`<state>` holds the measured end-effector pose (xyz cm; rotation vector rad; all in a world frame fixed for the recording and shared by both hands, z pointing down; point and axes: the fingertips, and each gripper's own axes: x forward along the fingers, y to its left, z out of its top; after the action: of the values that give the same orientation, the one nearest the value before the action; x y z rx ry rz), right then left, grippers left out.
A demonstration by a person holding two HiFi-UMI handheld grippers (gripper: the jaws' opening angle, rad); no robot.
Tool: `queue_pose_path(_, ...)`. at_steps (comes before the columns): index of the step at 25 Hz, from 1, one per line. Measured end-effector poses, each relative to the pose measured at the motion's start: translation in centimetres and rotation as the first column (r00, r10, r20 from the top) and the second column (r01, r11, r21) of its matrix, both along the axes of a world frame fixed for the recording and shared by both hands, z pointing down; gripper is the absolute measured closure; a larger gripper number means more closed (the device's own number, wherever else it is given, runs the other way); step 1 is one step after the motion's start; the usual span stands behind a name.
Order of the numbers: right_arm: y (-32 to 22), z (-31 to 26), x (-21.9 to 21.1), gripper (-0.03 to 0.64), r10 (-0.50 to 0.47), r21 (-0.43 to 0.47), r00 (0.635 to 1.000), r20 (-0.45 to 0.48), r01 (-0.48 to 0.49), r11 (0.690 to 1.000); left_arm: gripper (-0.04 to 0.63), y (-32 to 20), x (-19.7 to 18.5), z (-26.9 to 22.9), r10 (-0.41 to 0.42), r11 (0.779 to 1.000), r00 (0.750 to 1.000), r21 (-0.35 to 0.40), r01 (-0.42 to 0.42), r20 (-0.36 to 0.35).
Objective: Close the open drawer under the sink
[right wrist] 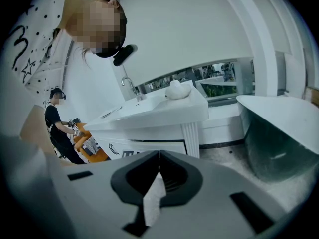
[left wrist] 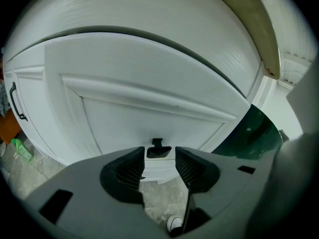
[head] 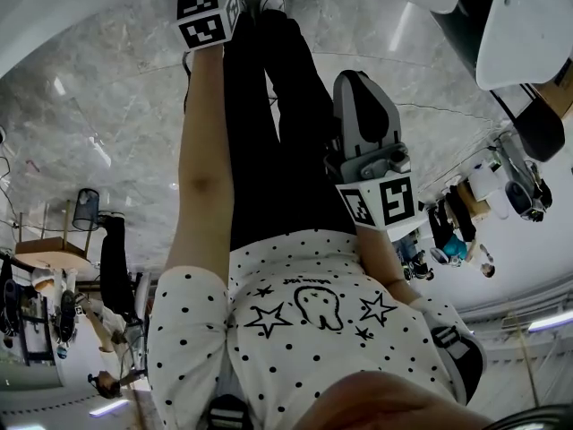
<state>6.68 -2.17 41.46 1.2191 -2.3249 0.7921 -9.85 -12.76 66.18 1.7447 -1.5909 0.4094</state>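
1. the left gripper [left wrist: 159,158] points at the white drawer [left wrist: 149,113] front; jaws wide apart, gripping nothing; its black handle [left wrist: 157,147] sits just beyond the tips, probably lined up for a push
2. the right gripper [right wrist: 159,158] is closed and empty, held aside, likely unneeded

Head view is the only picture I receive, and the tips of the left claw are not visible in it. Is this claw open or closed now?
Observer: In the left gripper view, the left claw is open, and its pads press on nothing.
Operator: What stands before it?
Observer: A small black handle on a white cabinet front sits just beyond the tips, in line with the gap.
Operator: And the other side?
Observer: The right claw is shut and empty. It points toward a white sink counter farther away.
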Motion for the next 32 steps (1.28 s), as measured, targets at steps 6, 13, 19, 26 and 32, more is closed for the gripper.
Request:
queue_pose_path(6,-0.5,-1.2,-0.2,0.603,-0.013,0.018,1.000,0.017,0.013,1.000,0.416,0.4,0.4,-1.4,0.054,0.999,0.998,-0.001,-0.054,0.041)
queue_pose_path(13,-1.0,-3.1,-0.8,0.603,-0.037,0.046,0.999,0.035,0.035,0.998,0.417,1.3,-0.8,-3.9,0.065,0.998,0.994,0.016,-0.067,0.082)
queue_pose_path(19,-1.8,-5.1,-0.9,0.603,-0.063,0.079,0.997,0.042,0.059,0.995,0.471,0.9,-0.8,-7.3,0.068,0.995,0.990,0.064,-0.076,0.123)
queue_pose_path(26,-1.4,-8.5,-1.8,0.603,-0.123,0.101,0.991,0.045,0.118,0.988,0.582,1.5,-1.8,-11.1,0.005,0.998,0.993,0.069,-0.013,0.118)
queue_pose_path(32,-1.6,-10.7,-1.8,0.603,-0.147,0.124,0.988,0.042,0.141,0.982,0.591,2.0,-2.3,-13.9,-0.025,0.997,0.991,0.075,0.015,0.129)
